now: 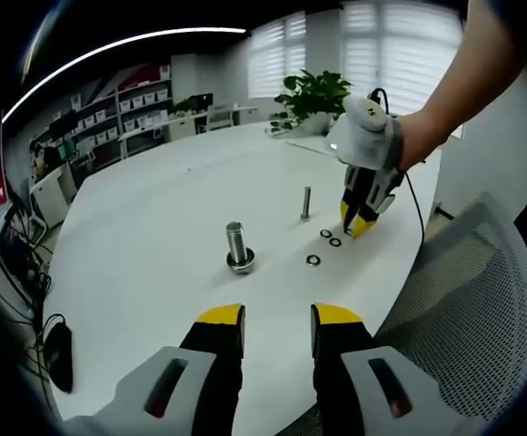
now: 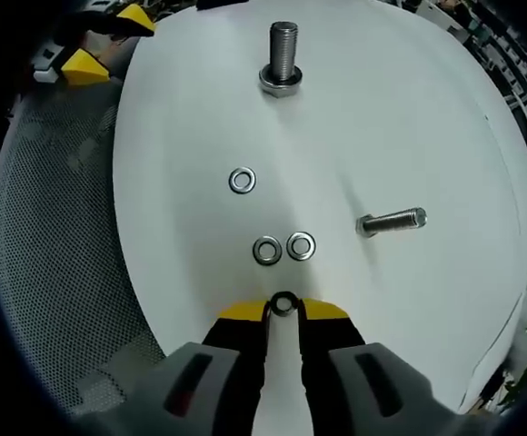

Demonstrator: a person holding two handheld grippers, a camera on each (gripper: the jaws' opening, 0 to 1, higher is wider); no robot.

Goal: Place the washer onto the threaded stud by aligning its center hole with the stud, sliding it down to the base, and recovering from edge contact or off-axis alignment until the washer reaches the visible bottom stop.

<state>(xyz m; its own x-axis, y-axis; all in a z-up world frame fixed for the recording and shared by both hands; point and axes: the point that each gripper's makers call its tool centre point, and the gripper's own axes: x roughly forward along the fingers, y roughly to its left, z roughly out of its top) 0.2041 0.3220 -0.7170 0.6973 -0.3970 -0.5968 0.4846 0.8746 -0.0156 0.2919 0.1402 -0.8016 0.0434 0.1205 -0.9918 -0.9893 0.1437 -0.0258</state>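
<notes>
Right claw (image 2: 283, 309) pinching a washer (image 2: 283, 303) at the desk (image 2: 409, 118); left claw (image 1: 277, 320) open. Lift level, then centre hole over the thick stud (image 2: 283, 54).

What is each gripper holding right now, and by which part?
The right gripper pinches a washer by its outer rim, at the tips, with the washer at the table. The left gripper is open and holds nothing.

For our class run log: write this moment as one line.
right tool: closing on washer at table edge | left tool: open, idle | three washers loose | large stud bare
</notes>
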